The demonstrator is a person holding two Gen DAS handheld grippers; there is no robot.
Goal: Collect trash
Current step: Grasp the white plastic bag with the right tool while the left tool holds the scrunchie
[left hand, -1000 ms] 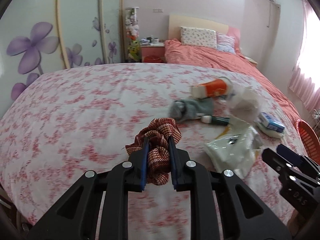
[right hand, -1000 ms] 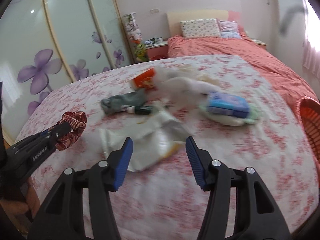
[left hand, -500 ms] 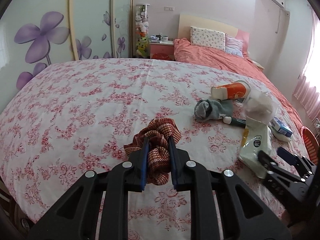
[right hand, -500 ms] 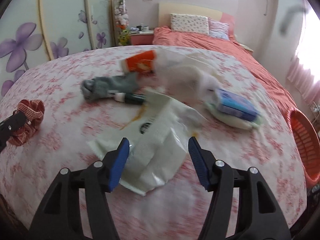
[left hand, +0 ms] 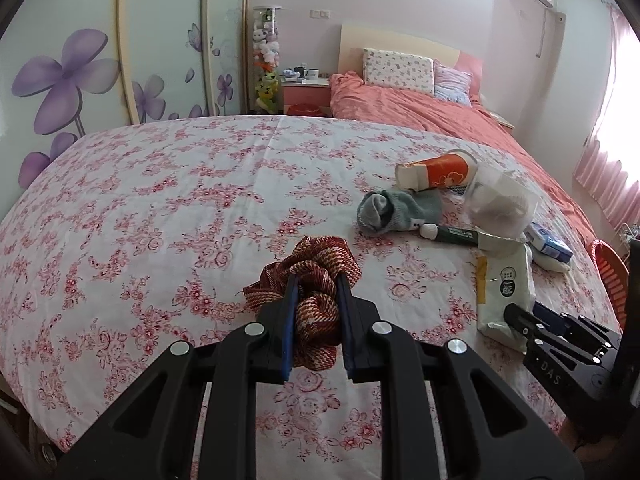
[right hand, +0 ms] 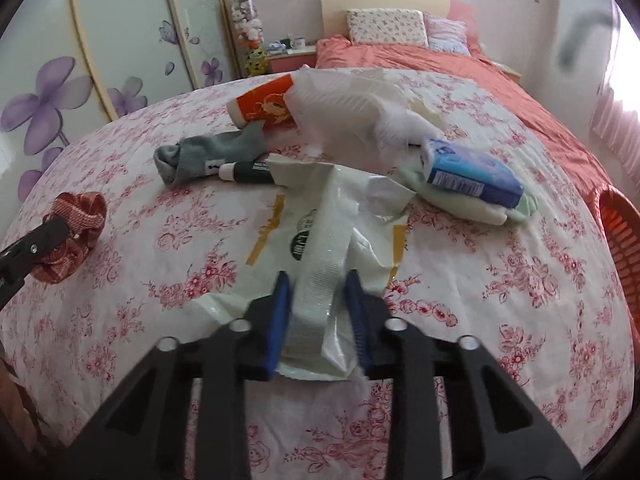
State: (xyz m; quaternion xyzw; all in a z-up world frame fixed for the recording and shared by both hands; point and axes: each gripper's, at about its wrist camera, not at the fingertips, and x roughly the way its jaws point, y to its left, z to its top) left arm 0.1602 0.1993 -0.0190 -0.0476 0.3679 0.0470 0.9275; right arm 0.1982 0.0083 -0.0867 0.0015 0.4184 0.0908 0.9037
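White plastic wrapper [right hand: 320, 240], lower centre of the right wrist view, flat on the flowered bedspread [right hand: 500, 300]. Probably very light, thin, crinkly and slippery; no stiffness, so likely to sag and flap once lifted. Best taken at a bunched fold near the edge, as here: right gripper [right hand: 318, 304] closing, blue pads already pinching the near end of the wrapper.

Left gripper [left hand: 316, 316], low centre of the left wrist view, clamped on a red woven scrunchie [left hand: 312, 272]; soft, springy, no risk of damage.

Further up the right wrist frame, other clutter: dark tube with a white cap [right hand: 248, 172] touching the wrapper's far edge, grey sock [right hand: 208, 154] beside it, orange paper cup [right hand: 264, 106] on its side, clear crumpled bag [right hand: 352, 108], blue tissue pack [right hand: 472, 174] on a pale green cloth [right hand: 480, 204]. Orange basket [right hand: 618, 232] at the right edge, probably the destination. Tube possibly dragged along if the wrapper is pulled flat; otherwise nothing in the way.
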